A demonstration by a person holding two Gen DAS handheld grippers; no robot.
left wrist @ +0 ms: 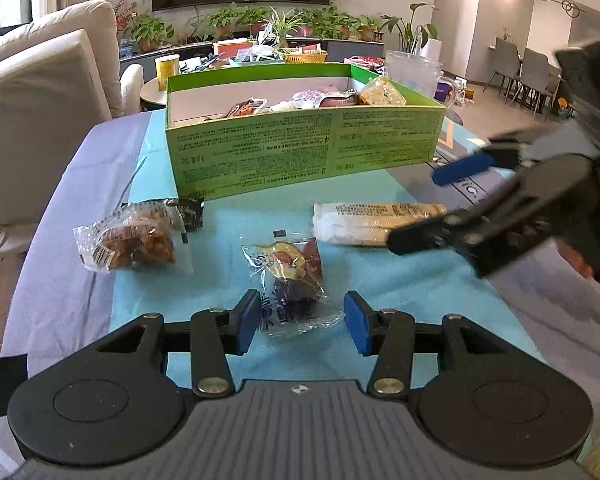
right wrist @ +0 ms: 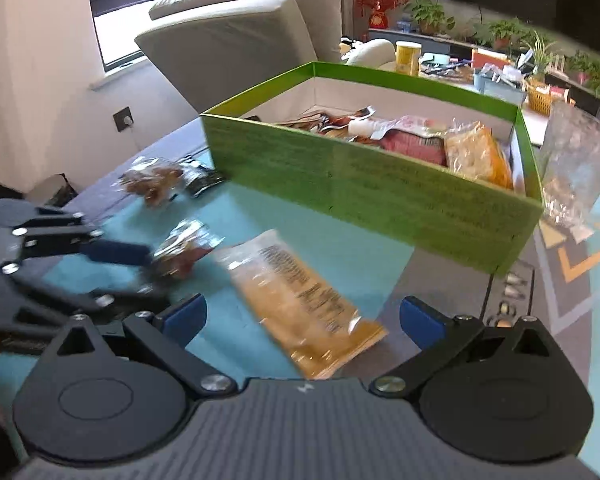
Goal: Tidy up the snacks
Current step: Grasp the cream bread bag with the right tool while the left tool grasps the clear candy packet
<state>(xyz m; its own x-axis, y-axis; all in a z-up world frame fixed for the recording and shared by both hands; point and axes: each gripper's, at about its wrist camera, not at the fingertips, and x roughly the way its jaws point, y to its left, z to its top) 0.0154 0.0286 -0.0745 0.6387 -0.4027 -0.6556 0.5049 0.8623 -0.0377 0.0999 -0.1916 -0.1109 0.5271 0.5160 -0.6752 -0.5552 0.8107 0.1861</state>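
A green cardboard box (left wrist: 300, 152) (right wrist: 340, 184) stands at the back of the table and holds several wrapped snacks. My left gripper (left wrist: 302, 325) (right wrist: 140, 272) is open, and the near end of a clear packet with a dark red snack (left wrist: 288, 276) (right wrist: 184, 252) lies between its blue pads, untouched. My right gripper (right wrist: 304, 318) (left wrist: 420, 204) is open and straddles a long yellow biscuit packet (right wrist: 300, 300) (left wrist: 372, 220) flat on the mat. A brown pastry packet (left wrist: 132, 236) (right wrist: 152, 180) and a small black packet (left wrist: 190, 208) (right wrist: 204, 178) lie to the left.
A teal mat (left wrist: 380, 272) covers the middle of the lilac-clothed table. A clear plastic jug (left wrist: 416, 72) (right wrist: 576, 168) stands to the right of the box. A beige sofa (left wrist: 40, 92) lies off the table's left edge, with a yellow can (left wrist: 167, 68) on a round side table behind.
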